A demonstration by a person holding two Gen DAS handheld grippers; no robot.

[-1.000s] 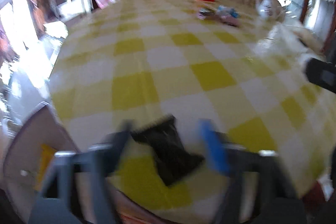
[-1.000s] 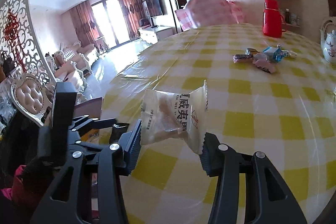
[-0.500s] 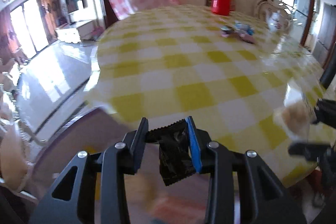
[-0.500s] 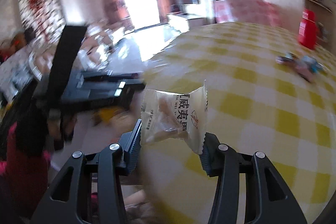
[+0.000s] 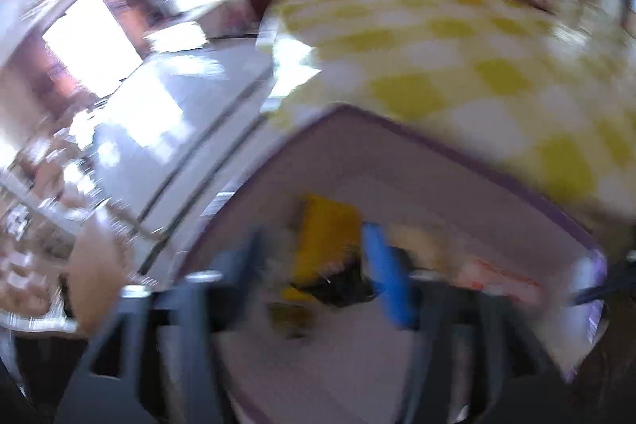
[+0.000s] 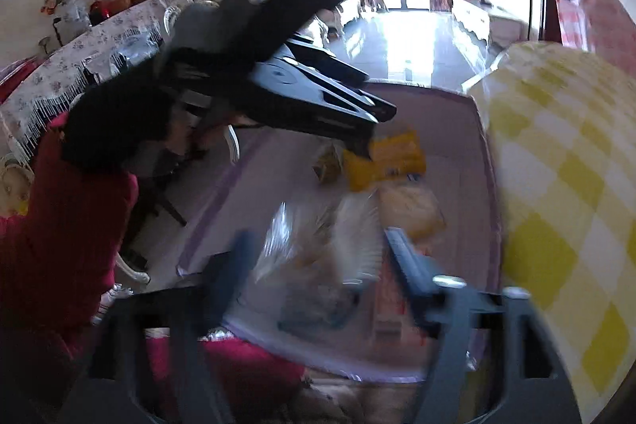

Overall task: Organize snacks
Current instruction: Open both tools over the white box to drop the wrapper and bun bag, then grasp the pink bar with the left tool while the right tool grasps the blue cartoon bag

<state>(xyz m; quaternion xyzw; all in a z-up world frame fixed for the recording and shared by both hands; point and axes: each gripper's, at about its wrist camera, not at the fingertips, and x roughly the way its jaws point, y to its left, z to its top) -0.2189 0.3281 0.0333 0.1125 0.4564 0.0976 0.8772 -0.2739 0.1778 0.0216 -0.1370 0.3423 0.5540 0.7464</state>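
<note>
Both hand-held grippers tilted down over box (image 5: 477, 161), jaws opening.

I have both claws tipped downward, jaws opening. My left gripper (image 5: 314, 277) shows blurred, its 2 fingers spread with nothing pressed between them. My right gripper (image 6: 318, 261) is likewise spread; up-left of it, a red sleeve (image 6: 67, 225).

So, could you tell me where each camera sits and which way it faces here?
Left wrist: on the left gripper, angled down into the box beside the table; its own fingers show, opening.
Right wrist: on the right gripper, angled down into that box; its fingers, the left gripper and a red sleeve show.
Shared: box, yellow packet, table.
</note>
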